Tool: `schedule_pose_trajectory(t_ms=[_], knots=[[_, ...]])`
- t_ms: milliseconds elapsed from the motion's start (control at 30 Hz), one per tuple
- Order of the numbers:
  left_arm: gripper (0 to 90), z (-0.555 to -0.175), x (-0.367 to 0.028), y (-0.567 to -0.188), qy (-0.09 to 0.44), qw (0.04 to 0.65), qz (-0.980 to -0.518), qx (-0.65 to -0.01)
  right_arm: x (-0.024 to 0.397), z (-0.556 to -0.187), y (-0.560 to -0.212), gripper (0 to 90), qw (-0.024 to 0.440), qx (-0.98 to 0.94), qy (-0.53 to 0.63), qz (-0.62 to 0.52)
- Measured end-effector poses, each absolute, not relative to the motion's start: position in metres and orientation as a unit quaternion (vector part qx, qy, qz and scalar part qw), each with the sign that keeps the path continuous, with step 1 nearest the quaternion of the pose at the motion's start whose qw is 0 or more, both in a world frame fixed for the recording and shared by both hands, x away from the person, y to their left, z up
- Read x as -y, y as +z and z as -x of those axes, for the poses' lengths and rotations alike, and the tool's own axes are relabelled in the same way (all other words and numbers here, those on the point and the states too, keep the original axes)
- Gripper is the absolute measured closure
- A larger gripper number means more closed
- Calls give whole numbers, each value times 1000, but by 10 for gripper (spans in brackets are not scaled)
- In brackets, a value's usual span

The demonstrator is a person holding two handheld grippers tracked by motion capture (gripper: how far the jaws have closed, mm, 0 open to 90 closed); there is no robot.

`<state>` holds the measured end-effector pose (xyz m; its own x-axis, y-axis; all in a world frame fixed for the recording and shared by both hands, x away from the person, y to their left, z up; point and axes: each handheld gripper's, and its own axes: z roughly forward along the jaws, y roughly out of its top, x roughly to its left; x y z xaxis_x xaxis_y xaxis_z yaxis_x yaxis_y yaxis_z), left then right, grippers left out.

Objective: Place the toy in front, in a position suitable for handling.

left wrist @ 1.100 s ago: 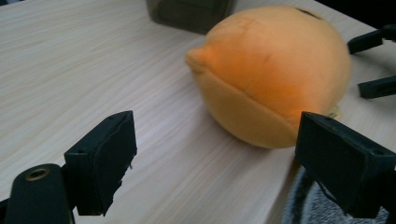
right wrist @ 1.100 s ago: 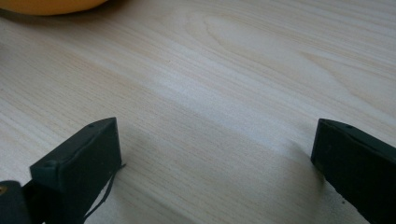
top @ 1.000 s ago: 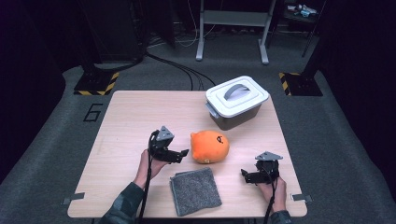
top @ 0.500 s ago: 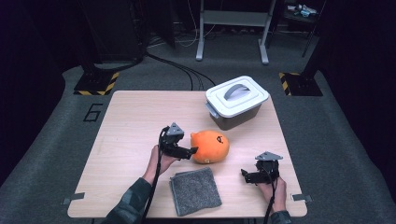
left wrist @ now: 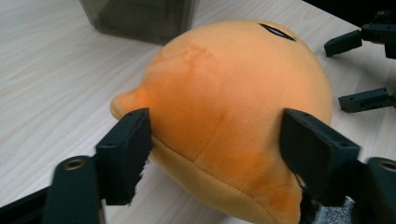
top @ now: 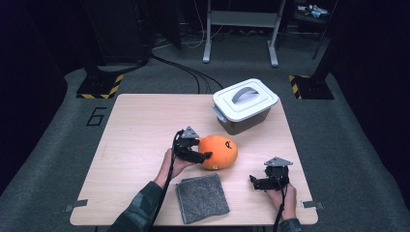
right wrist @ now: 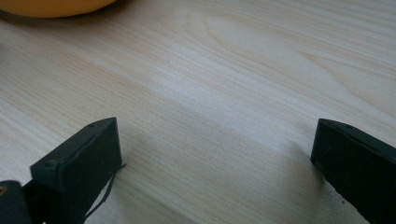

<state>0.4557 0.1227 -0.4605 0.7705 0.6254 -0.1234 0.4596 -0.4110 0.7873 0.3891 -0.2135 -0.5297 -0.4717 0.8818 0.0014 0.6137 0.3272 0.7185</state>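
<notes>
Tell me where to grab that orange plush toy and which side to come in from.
Take the orange plush toy across its rounded body, low near the seam, coming in level from its left end, as the left claw now does. Its jaws have just been closing and flank the dome on both sides. The soft bulge should compress; the smooth top would likely slip.

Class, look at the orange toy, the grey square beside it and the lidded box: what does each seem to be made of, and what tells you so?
Orange toy: soft plush, going by its fuzzy nap and stitched seam. Grey square: probably felt or coarse cloth, matte and speckled. Lidded box: likely plastic, with a smooth white lid, moulded handle and dark translucent walls.
</notes>
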Motion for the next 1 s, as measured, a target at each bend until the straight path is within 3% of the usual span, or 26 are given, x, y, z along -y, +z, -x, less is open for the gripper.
schedule_pose_trajectory(t_ms=[533,733,1000], knots=[[686,-449,-114,-471,125,419,-839,-324,215,-389,-530,15,202,-792,333,-470],[758,-446,-118,-471,133,438,-831,-315,215,-389,-530,16,202,-792,333,-470],[785,-444,-120,-468,126,460,-822,-312,215,-389,-530,17,202,-792,333,-470]])
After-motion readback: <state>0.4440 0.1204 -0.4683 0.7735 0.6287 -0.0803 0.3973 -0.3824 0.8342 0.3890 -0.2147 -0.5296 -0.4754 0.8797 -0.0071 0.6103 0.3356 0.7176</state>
